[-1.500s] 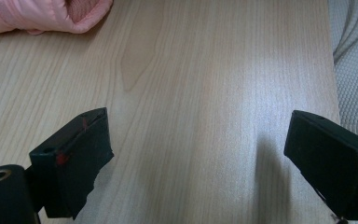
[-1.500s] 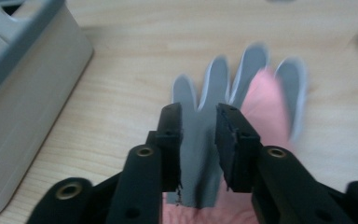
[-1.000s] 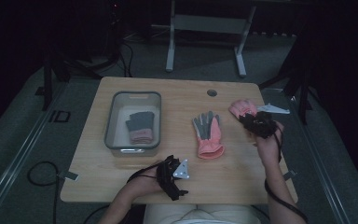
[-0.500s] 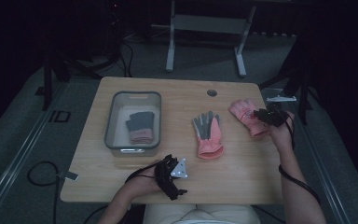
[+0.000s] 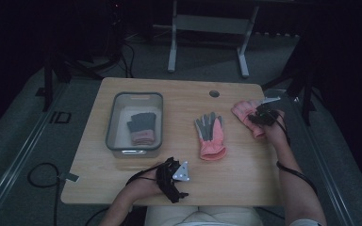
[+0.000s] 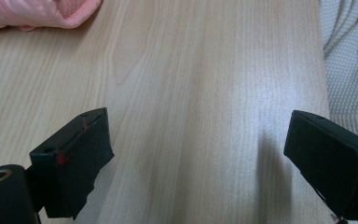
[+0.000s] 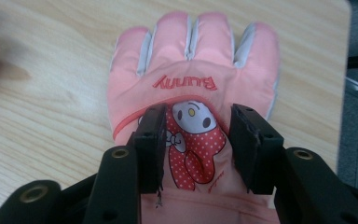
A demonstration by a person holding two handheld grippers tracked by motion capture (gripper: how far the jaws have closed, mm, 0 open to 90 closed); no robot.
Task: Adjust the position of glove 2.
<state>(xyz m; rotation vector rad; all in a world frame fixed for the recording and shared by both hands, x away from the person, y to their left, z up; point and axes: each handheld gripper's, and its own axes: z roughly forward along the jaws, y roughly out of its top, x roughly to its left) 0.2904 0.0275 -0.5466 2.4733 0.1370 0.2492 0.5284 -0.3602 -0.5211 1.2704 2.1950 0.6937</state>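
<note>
Both claws gape: right claw [image 7: 196,144] astride pink glove [image 7: 193,88] seemingly near table edge [image 5: 283,155].

Setting: probably a lab or recording studio, though the dim surroundings limit certainty.
Evidence: lone wooden surface [image 5: 179,101], loose floor cables [image 5: 40,176], metal stand [image 5: 207,28], dark surroundings.

Counter [image 5: 245,165]: pale wood-grain top with a smooth, faintly sheened finish. Pink glove [image 7: 196,93]: soft padded cloth with grey inserts, stitched lettering and a printed dotted patch; the bin [image 5: 111,136] looks like translucent plastic. Right hand-held gripper [image 7: 196,144]: matt black jaws.
</note>
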